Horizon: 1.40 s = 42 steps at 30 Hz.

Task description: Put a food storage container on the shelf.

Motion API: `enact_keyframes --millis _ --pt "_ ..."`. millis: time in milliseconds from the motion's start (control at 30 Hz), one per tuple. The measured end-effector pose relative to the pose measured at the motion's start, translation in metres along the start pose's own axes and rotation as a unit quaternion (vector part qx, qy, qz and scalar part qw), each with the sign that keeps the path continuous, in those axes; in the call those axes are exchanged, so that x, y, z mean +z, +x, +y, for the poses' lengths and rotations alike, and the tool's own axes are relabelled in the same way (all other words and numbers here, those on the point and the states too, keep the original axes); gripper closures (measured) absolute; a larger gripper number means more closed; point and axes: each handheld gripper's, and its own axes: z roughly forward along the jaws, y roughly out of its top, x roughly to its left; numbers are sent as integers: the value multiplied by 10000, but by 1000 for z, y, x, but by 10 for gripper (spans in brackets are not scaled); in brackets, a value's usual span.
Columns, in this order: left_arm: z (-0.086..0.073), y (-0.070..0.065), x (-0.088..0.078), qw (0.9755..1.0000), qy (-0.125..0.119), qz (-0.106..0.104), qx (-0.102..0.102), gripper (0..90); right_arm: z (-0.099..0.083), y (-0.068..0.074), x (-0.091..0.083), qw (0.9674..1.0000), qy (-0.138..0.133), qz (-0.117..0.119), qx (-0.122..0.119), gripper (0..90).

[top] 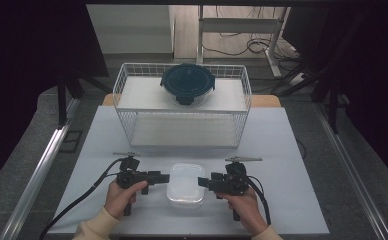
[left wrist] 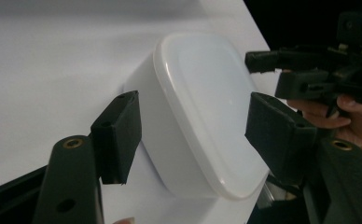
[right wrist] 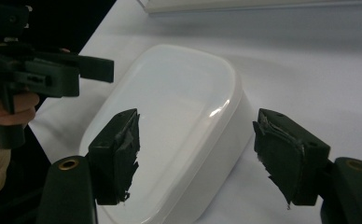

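The white lidded container [top: 185, 185] sits at the table's [top: 292, 200] near edge, between the left gripper [top: 163, 177] and right gripper [top: 202, 182] (both released, pads straddling its ends without pressing).

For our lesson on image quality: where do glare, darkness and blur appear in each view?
High view: dark surroundings, bright white table. Right gripper view: a glare streak on the white container lid's edge. Left gripper view: the near black jaws look soft, and the container's lid is evenly lit.
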Motion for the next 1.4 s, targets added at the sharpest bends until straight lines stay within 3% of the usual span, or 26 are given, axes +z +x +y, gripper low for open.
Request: enact_keyframes --millis 67,167,467,567,633,733,900,1100,1267,1400 --pt "-2 0 3 10000 60 -42 -23 388 -2 -1 1 10000 15 34 33 329" --pt "-2 1 7 9995 75 -291 -121 433 -3 -1 0 10000 4 69 56 353" --pt "-4 7 15 9977 221 -568 -292 515 -10 -4 4 9995 123 195 209 428" --pt "-4 7 16 9978 234 -531 -325 568 -12 -6 8 9987 191 322 349 498" --pt "-4 7 16 9980 233 -492 -327 609 -12 -6 8 9986 179 324 372 502" --pt "-4 7 16 9981 238 -443 -353 626 -12 -6 6 9984 107 278 482 602" --pt "-7 0 11 9989 142 -351 -272 682 -14 -8 0 9959 40 409 810 672" --pt "-11 -8 5 9994 76 -296 -166 718 -18 0 -7 9970 -62 365 686 707" --pt "-13 -18 -5 9990 -119 -441 -17 778 -17 5 -12 9988 -208 200 400 744" --pt "-13 -18 -6 9992 -123 -366 53 786 -17 8 -13 9991 -260 174 278 755"
